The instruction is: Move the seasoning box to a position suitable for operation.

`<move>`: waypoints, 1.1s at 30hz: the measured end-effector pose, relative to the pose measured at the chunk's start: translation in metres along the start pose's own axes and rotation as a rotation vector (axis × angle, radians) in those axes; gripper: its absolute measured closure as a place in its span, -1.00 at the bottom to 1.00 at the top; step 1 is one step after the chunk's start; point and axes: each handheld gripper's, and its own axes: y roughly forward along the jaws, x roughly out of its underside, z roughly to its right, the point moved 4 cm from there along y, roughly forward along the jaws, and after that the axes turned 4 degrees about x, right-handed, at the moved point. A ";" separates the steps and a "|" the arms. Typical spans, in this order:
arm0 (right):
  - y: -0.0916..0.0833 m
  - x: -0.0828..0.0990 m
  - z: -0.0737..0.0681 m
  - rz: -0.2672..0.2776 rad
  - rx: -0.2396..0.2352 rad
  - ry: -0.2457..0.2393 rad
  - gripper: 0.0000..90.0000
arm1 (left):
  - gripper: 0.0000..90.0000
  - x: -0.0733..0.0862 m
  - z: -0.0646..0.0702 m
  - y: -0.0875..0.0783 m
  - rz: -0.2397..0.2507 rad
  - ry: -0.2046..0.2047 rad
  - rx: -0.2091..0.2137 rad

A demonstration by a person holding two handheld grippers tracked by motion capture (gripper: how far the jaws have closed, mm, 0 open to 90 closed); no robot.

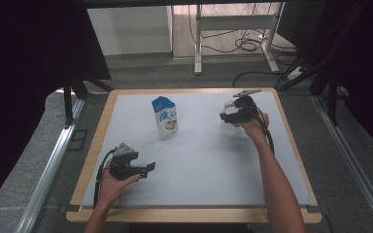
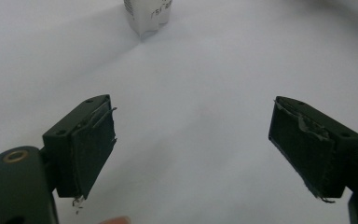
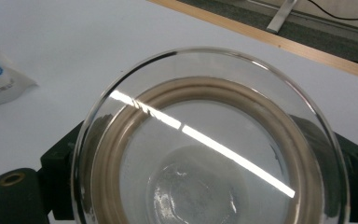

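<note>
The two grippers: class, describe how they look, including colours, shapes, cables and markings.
Both the left gripper and the right gripper are black, each with two blocky jaws faced with frayed dark pads. A grey three-cornered plate tops the left gripper. Black cables trail back. Forearms are unsleeved.

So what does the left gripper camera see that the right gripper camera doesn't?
The left gripper view shows open tongs with bare white table between them, and the carton's base straight ahead. The right gripper view shows a clear glass seen from above between its tongs, plus the table's wooden edge. Both share the white table and the carton, which sits at the left edge in the right gripper view.
</note>
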 end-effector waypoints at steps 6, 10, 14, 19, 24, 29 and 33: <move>-0.015 -0.003 -0.012 0.019 -0.019 -0.033 -0.75 | -0.68 0.000 0.002 0.000 -0.001 0.006 0.005; -0.026 -0.003 -0.020 0.025 -0.040 -0.068 -0.75 | -0.68 -0.001 0.002 -0.002 0.007 0.004 0.006; -0.035 0.001 -0.028 0.021 -0.059 -0.084 -0.75 | -0.68 -0.002 0.003 -0.004 0.012 0.005 0.010; -0.047 0.007 -0.037 0.020 -0.079 -0.104 -0.75 | -0.68 -0.002 0.004 -0.005 0.016 0.002 0.011; -0.057 0.016 -0.046 0.016 -0.093 -0.119 -0.75 | -0.68 -0.002 0.003 -0.006 0.018 0.004 0.012; -0.064 0.028 -0.050 0.014 -0.107 -0.110 -0.75 | -0.68 -0.001 0.003 -0.004 0.011 0.000 0.011; -0.070 0.038 -0.054 0.008 -0.124 -0.116 -0.75 | -0.68 -0.001 0.003 -0.002 0.006 -0.002 0.009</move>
